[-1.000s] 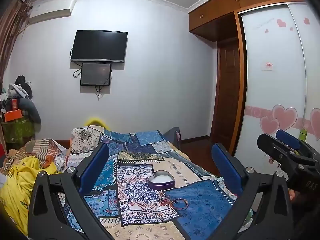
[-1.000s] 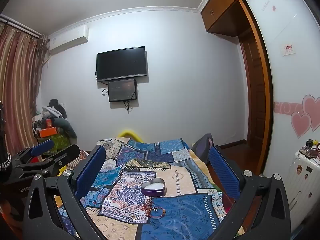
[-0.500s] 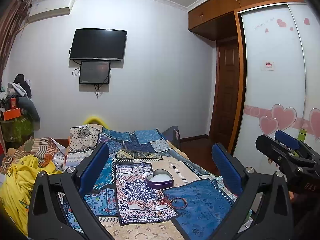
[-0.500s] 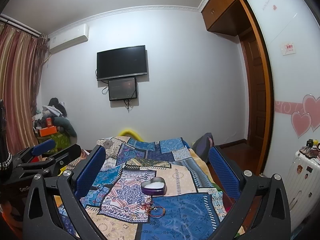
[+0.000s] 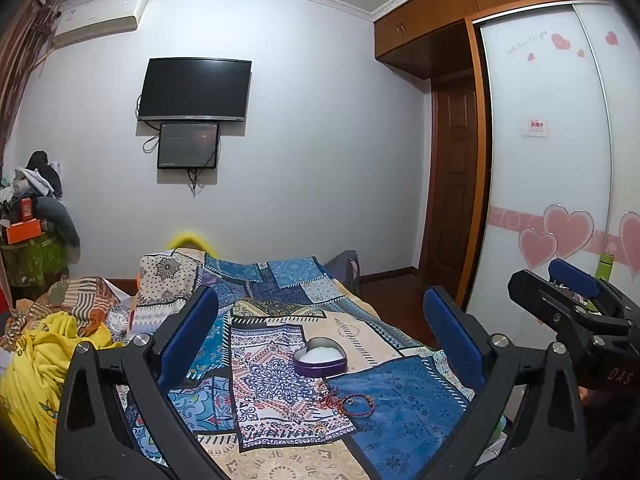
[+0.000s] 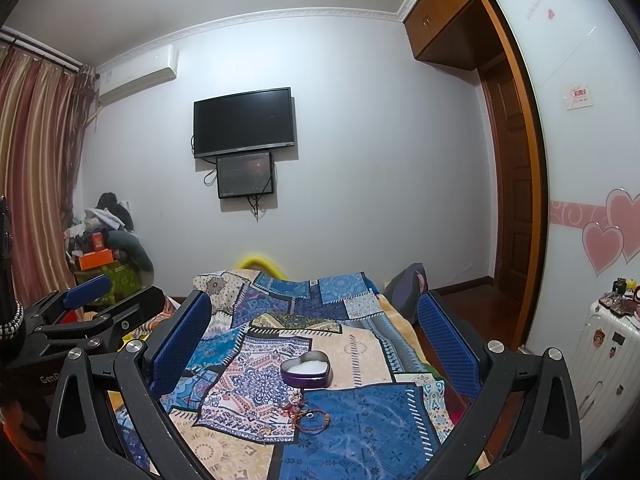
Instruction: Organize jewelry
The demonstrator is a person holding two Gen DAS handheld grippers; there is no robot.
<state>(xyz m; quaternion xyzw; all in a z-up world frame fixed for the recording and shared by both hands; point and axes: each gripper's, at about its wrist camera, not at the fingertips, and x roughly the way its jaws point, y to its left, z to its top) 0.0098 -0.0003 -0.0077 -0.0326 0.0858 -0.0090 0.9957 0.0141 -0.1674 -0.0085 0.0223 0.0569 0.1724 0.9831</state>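
A purple heart-shaped tin (image 5: 320, 360) with a white lining lies open on the patterned bedspread (image 5: 400, 416); it also shows in the right wrist view (image 6: 306, 369). Just in front of it lie a red cord bracelet (image 5: 358, 405) (image 6: 312, 420) and a small tangle of chains and charms (image 6: 294, 403). My left gripper (image 5: 320, 320) is open and empty, held above the bed, short of the jewelry. My right gripper (image 6: 314, 322) is open and empty too, and shows at the right edge of the left wrist view (image 5: 576, 296).
A yellow blanket (image 5: 40, 360) and striped cloth are heaped at the bed's left. A cluttered stand (image 6: 100, 252) is by the curtain. A wardrobe with heart decals (image 5: 560, 200) and a white suitcase (image 6: 604, 344) are on the right. A TV (image 5: 194, 90) hangs on the far wall.
Both views have shifted only slightly; the tin and bracelet sit a touch higher in the left view. Both grippers stay open and empty.
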